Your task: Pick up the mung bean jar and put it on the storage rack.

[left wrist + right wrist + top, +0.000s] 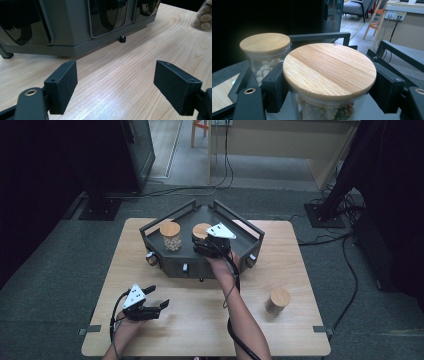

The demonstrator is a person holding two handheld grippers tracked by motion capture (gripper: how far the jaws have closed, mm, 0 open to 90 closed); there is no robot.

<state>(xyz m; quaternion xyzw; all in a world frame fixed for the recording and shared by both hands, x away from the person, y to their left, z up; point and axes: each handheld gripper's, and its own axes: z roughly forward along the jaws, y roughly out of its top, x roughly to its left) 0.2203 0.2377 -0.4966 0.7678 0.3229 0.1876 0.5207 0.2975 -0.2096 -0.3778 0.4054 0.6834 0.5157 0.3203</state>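
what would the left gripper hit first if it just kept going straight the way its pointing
Probably the dark grey rack. In the left gripper view the open left gripper aims over bare wooden table at the rack's lower front with its glossy black panels. The beans jar sits off to one side. Depth is hard to judge.

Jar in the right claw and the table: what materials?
Jar: clear wall, likely glass, since the beans show through. Its lid: pale striped grain, probably bamboo or wood, matte. Table: light wood-grain top with slight sheen; solid or laminate, can't tell.
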